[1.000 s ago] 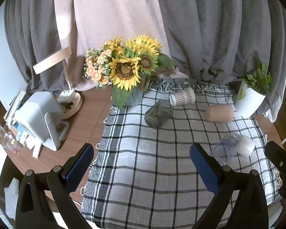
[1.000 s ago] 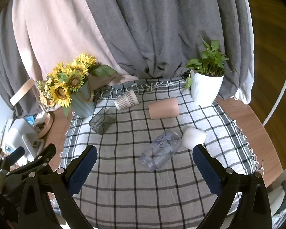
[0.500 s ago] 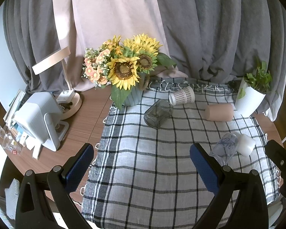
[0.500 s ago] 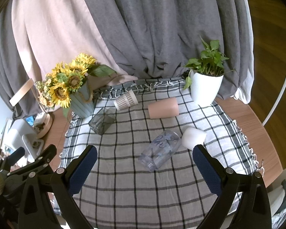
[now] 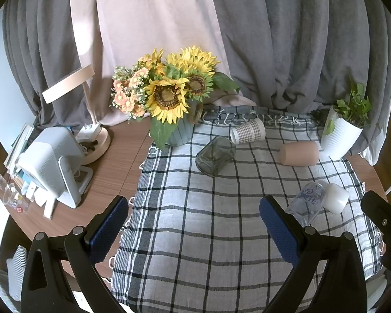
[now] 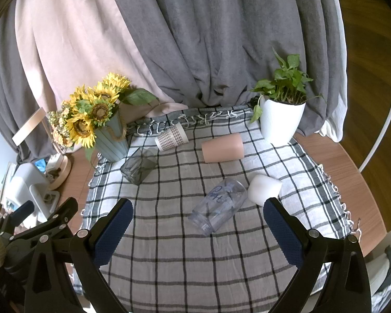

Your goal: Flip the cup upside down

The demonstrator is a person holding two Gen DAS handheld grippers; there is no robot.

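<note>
Five cups lie on their sides across your checked cloth [image 6: 169, 247]: clear cup [image 6: 217, 214] touching the white cup [image 6: 264, 189], pink cup [image 6: 223, 148], patterned cup [image 6: 171, 138], dark glass [image 6: 138, 166]. Your left gripper [image 5: 194, 228] and right gripper [image 6: 196, 230] both gape wide, holding nothing. A sunflower vase [image 6: 112, 140] and potted plant [image 6: 281, 120] flank the far edge.

Blue cursive lettering marks the clear cup [image 6: 219, 206], too blurred to read.
</note>
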